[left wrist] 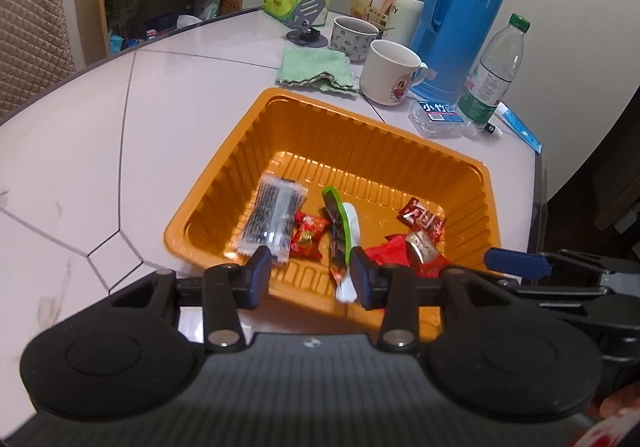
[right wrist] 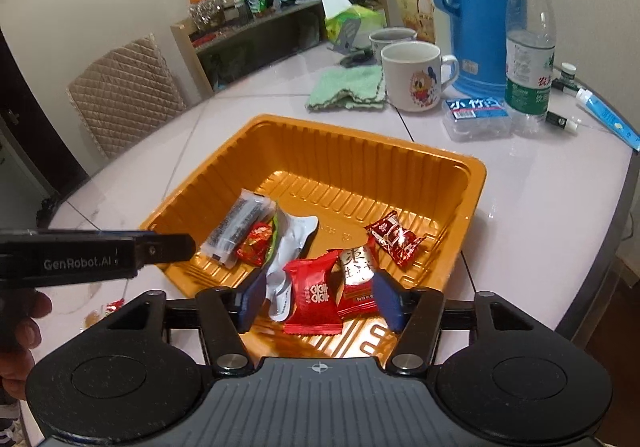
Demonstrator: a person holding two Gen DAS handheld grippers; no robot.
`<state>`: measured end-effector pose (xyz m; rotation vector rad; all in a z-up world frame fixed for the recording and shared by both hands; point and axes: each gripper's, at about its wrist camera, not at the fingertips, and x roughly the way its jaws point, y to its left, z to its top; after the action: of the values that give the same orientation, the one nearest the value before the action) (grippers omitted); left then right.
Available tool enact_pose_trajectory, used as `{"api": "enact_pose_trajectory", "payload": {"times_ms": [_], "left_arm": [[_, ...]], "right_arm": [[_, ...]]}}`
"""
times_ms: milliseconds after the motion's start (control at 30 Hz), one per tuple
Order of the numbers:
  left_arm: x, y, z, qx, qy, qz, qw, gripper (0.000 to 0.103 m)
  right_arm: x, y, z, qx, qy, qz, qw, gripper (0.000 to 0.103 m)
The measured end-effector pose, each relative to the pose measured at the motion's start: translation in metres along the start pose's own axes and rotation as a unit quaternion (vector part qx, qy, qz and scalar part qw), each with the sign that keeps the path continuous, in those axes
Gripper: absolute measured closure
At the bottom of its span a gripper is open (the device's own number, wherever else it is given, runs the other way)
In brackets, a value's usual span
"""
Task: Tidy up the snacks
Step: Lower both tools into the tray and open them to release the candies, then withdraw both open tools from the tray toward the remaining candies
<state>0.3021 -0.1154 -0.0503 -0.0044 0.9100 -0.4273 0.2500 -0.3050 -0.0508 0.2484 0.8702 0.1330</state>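
Note:
An orange plastic tray (left wrist: pixel 360 115) (right wrist: pixel 360 135) sits on the pale table and holds several wrapped snacks. Among them are a clear packet with a dark bar (left wrist: pixel 272 223) (right wrist: pixel 236 227), a small red candy (left wrist: pixel 307 237) and a green-edged white packet (left wrist: pixel 340 231) (right wrist: pixel 288 247). Red packets (left wrist: pixel 424 219) (right wrist: pixel 394 239) lie toward the tray's right side. My left gripper (left wrist: pixel 312 277) hangs open over the tray's near edge, the white packet close to its right pad. My right gripper (right wrist: pixel 320 301) is open above a red packet (right wrist: pixel 312 293) and a red-and-silver one (right wrist: pixel 356 275), pads not touching them.
Behind the tray lie a green cloth (left wrist: pixel 316 71), two mugs (left wrist: pixel 390 71), a blue thermos (left wrist: pixel 460 7), a water bottle (left wrist: pixel 496 67) and a clear toothpick box (left wrist: pixel 436 119). A padded chair (right wrist: pixel 124 91) and a shelf with an oven stand past the table. A red candy (right wrist: pixel 114 305) lies on the table.

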Motion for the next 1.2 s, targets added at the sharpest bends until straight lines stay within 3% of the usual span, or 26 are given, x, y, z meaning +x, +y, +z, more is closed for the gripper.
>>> {"api": "enact_pose_trajectory", "payload": {"times_ms": [633, 1200], "left_arm": [[-0.073, 0.011, -0.076, -0.059, 0.007, 0.042, 0.9974, 0.064], [-0.109, 0.052, -0.131, -0.130, 0.015, 0.116, 0.9845, 0.064]], "right_arm": [[-0.040, 0.018, -0.034, -0.028, 0.026, 0.047, 0.998, 0.039], [-0.020, 0.069, -0.069, -0.104, 0.080, 0.103, 0.986, 0.039]]}}
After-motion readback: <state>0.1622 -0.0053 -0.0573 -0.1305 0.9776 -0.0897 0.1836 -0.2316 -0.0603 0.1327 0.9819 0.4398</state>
